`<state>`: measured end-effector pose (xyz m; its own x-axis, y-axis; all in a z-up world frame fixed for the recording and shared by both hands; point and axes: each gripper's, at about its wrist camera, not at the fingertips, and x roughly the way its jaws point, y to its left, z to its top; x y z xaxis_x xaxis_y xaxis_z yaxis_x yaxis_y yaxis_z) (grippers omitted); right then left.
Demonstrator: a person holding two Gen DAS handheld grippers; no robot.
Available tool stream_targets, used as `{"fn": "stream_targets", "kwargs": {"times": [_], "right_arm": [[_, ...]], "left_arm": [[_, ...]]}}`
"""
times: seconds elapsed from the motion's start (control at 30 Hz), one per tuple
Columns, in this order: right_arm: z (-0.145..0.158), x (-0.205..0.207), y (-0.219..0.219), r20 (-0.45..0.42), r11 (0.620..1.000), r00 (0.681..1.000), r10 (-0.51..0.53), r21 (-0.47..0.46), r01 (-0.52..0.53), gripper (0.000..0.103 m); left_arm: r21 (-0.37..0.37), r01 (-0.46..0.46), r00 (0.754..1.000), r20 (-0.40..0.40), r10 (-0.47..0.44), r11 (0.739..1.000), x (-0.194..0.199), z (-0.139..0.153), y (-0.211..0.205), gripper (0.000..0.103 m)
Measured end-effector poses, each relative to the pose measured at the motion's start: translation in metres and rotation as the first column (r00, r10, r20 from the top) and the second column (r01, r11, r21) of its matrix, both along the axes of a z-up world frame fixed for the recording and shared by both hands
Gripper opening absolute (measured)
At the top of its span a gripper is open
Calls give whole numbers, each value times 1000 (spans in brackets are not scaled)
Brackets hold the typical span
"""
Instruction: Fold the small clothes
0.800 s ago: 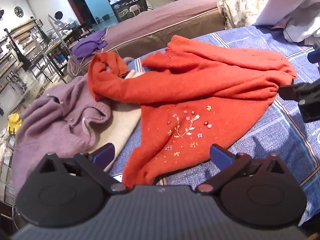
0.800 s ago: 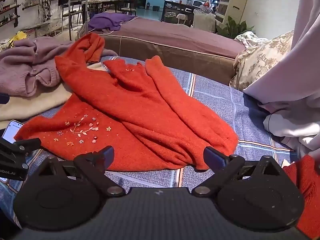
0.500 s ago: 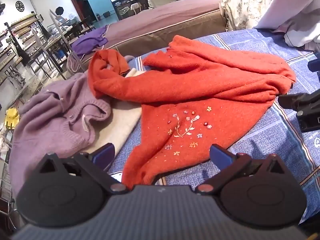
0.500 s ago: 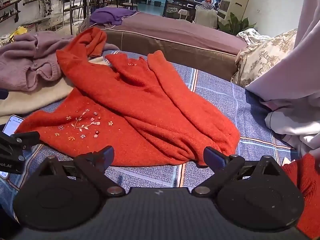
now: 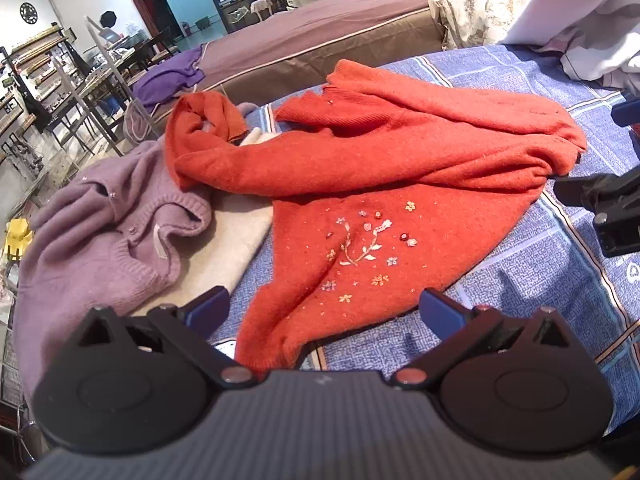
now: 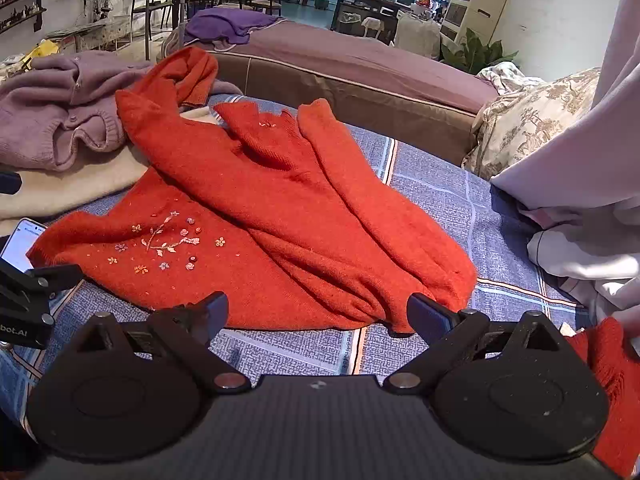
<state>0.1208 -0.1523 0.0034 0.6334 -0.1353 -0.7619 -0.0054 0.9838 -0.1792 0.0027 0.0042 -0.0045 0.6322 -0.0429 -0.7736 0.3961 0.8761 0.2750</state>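
Sweater [image 5: 400, 184] crumpled on bedspread [image 6: 440, 196], ahead of both open jaws.

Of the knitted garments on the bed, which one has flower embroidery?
The orange-red sweater, spread on the blue checked bedspread; small stitched flowers and a sprig sit on its front. The lilac cardigan and the cream knit beside it are plain.

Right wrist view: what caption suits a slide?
Open right tool above a rumpled orange embroidered sweater on a blue plaid bedspread.
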Motion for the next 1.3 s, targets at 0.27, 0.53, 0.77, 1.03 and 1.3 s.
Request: {"fn": "stream_targets", "kwargs": {"times": [0.27,0.53,0.77,1.03,1.3], "right_arm": [[-1,-1,0,-8,1000,1000,-1,-9,0,103],[-1,-1,0,-9,1000,1000,2,-14,-2,103],[-1,-1,0,-10,1000,1000,3,-13,-3,103],[-1,-2,1,-11,1000,1000,1,-13,-1,103],[-2,-3,0,-12,1000,1000,1,-14,-2,103]], "left_arm": [[-1,33,999,-13,-33,999,-4,-3,-6,103],[-6,25,999,-22,-26,1000,-2,-3,-3,103],[-3,35,999,-23,-35,999,-3,-4,-6,103],[-4,35,999,-27,-35,999,-4,-5,-6,103],[-3,37,999,-30,-37,999,-5,-5,-5,103]]}}
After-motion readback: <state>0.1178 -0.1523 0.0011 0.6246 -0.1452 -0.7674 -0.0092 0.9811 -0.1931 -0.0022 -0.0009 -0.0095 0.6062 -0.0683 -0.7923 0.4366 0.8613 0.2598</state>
